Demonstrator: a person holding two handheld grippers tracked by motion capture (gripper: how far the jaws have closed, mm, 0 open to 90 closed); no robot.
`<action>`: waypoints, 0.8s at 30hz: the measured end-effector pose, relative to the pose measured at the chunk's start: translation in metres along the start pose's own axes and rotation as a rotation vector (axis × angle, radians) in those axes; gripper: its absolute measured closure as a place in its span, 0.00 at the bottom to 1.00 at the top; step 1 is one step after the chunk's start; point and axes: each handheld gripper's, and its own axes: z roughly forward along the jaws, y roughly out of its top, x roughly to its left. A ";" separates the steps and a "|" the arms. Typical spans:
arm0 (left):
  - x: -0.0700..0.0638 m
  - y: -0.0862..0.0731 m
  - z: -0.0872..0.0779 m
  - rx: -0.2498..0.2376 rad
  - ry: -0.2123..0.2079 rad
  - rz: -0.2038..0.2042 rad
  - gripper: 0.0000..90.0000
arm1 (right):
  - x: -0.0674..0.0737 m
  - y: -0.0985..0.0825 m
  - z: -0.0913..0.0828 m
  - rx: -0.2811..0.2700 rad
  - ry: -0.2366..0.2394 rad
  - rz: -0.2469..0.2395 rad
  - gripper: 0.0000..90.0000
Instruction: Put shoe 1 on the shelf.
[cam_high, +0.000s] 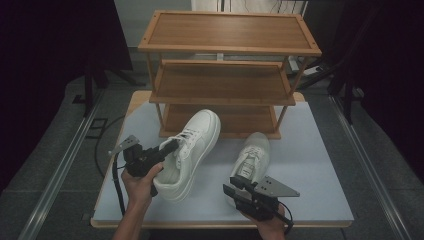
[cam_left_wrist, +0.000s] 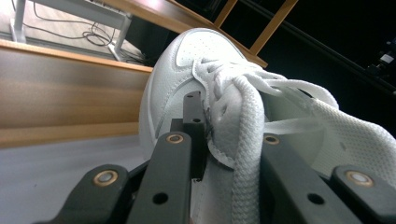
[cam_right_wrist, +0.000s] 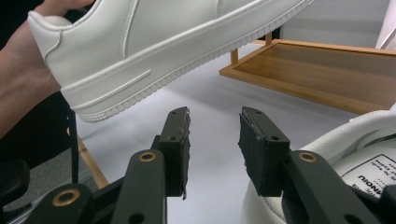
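Left gripper (cam_high: 170, 146), centre-left of the high view, pinches the tongue and laces of the left shoe (cam_high: 192, 150), whose heel is lifted off the table (cam_high: 320, 200), toe toward the wooden rack (cam_high: 227, 75). Right gripper (cam_high: 235, 187), lower centre-right, jaws spread and holding nothing, sits at the heel of the right shoe (cam_high: 254, 152), flat on the table

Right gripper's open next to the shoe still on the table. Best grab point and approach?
Grip the collar wall of the right shoe beside the tongue, coming from above at the heel end. The opening faces up and sits just ahead of the open right gripper, and that edge looks thin enough for its jaws.
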 end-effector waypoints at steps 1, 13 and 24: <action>-0.002 0.003 0.001 -0.005 -0.007 -0.002 0.91 | 0.000 0.000 0.000 0.000 0.000 -0.001 0.69; -0.009 0.016 0.004 -0.025 -0.022 0.009 0.91 | -0.001 0.001 -0.001 -0.004 0.002 0.000 0.69; -0.016 0.032 0.006 -0.053 -0.037 0.020 0.91 | 0.000 0.001 0.000 0.000 0.004 -0.001 0.69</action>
